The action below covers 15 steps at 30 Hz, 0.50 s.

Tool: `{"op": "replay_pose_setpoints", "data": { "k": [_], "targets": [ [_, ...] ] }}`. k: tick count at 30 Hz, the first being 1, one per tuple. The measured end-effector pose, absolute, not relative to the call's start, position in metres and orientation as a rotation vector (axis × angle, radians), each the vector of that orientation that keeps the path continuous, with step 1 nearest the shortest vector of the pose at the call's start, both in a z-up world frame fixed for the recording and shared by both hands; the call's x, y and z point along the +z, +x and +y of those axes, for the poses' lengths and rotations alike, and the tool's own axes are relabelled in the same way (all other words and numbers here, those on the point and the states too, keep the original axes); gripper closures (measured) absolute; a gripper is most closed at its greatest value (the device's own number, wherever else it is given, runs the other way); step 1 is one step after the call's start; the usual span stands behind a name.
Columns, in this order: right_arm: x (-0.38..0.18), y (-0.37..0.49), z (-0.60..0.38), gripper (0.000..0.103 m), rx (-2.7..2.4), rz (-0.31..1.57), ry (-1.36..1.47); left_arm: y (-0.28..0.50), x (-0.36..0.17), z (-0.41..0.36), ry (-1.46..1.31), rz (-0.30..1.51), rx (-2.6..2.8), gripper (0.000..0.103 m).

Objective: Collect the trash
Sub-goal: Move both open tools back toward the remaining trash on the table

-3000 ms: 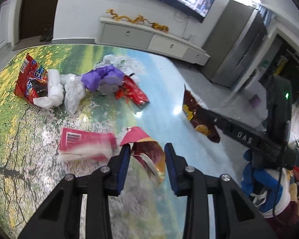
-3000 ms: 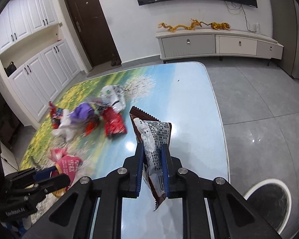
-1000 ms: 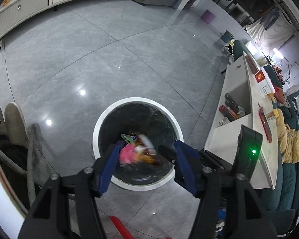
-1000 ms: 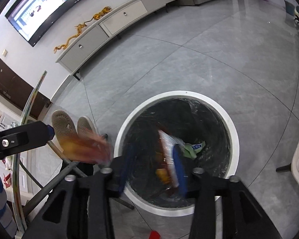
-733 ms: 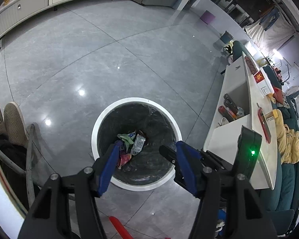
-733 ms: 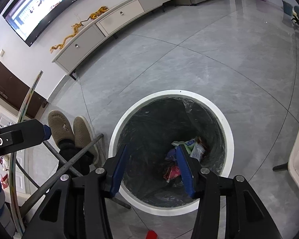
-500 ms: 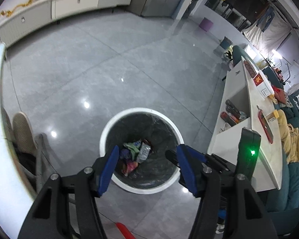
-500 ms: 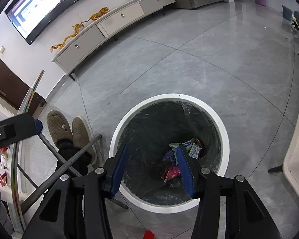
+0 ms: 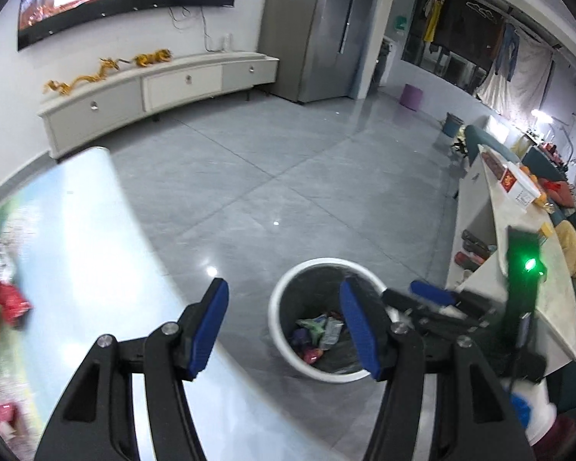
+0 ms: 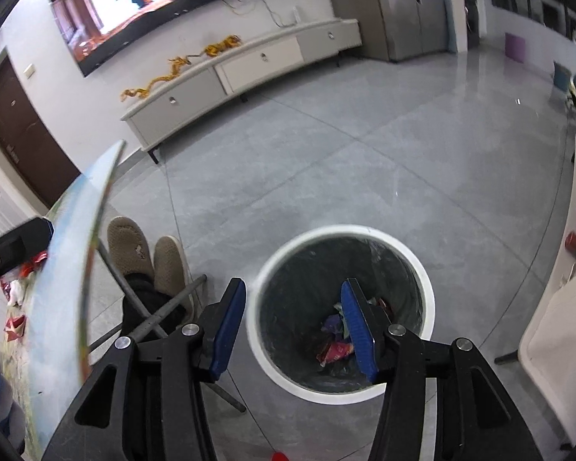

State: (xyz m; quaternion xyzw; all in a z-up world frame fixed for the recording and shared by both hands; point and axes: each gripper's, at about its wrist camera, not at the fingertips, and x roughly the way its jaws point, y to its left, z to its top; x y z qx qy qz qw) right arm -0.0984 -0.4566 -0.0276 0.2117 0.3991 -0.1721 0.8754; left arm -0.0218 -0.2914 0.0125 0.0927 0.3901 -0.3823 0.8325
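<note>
Both claws are empty right now, jaws apart with nothing between the blue pads. The left claw sits over the gap between the bench and the white-rimmed trash bin; from it, the bin is at about 3 o'clock, partly hidden behind its right finger. Down in the bin's black liner you can see the trash, a little heap of crumpled wrappers, green, purple and pink, just left of that right pad.

The right claw hangs almost over the bin; the wrappers lie around 4 o'clock from its midpoint, tucked against the right finger's pad. Its left finger is outside the rim, by a pair of beige slippers at 9 to 10 o'clock.

More trash is left on the bench: a blurry red wrapper at 9 o'clock in the left view, well apart from either claw. The other claw's black body pokes in at 3 o'clock.
</note>
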Motion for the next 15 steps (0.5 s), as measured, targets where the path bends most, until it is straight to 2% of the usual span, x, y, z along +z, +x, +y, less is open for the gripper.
{"op": "replay_pose_setpoints", "data": {
  "k": [10,14,15],
  "targets": [
    [0.038,-0.084,-0.396,0.052,-0.285,0.725,0.328,-0.021,0.035,-0.189,0.125,0.740,-0.665,0.044],
    [0.055,-0.080,-0.374,0.048,-0.258,0.688,0.319,-0.020,0.039,-0.143,0.071,0.707,-0.576,0.031],
    [0.057,-0.079,-0.369,0.048,-0.252,0.684,0.314,-0.019,0.039,-0.130,0.053,0.703,-0.552,0.031]
  ]
}}
